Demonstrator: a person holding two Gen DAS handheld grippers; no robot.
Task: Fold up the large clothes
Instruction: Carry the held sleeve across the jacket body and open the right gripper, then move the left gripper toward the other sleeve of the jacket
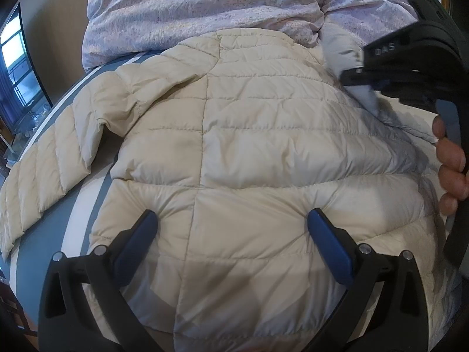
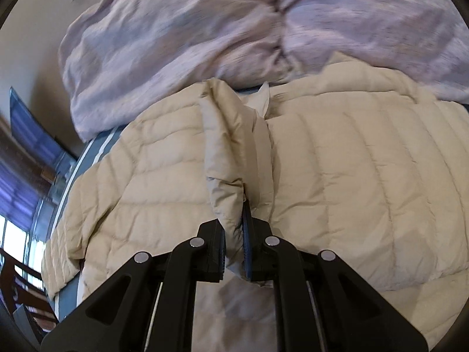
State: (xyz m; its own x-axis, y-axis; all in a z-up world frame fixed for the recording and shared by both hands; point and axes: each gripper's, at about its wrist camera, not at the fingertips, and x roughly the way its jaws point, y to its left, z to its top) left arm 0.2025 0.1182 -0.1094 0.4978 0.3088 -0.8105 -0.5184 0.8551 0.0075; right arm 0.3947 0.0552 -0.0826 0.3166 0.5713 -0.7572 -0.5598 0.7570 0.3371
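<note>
So, taking the cream quilted jacket as the landmark:

Window [image 1: 17, 67]: far off the jacket's left side, bright against a dim wall.

Bed sheet [image 1: 79, 220]: blue-grey with white stripes, showing along the jacket's left edge and under its sleeve.

Jacket [image 1: 249, 135]: spread flat on the bed, back panel up, one sleeve [image 1: 44, 176] trailing out to its left.

Duvet [image 1: 205, 8]: pale lilac, bunched just beyond the jacket's far edge and touching it.

Left gripper [image 1: 233, 220]: spread wide over the jacket's near hem, both blue fingers [image 1: 328, 246] pressing into the padding, nothing pinched between them.

Right gripper [image 2: 234, 246]: at the jacket's right side (a person's hand [image 1: 451, 164] wraps its handle), clamped on a raised fold of the cream fabric, which stands up in a ridge from the jaws.
</note>
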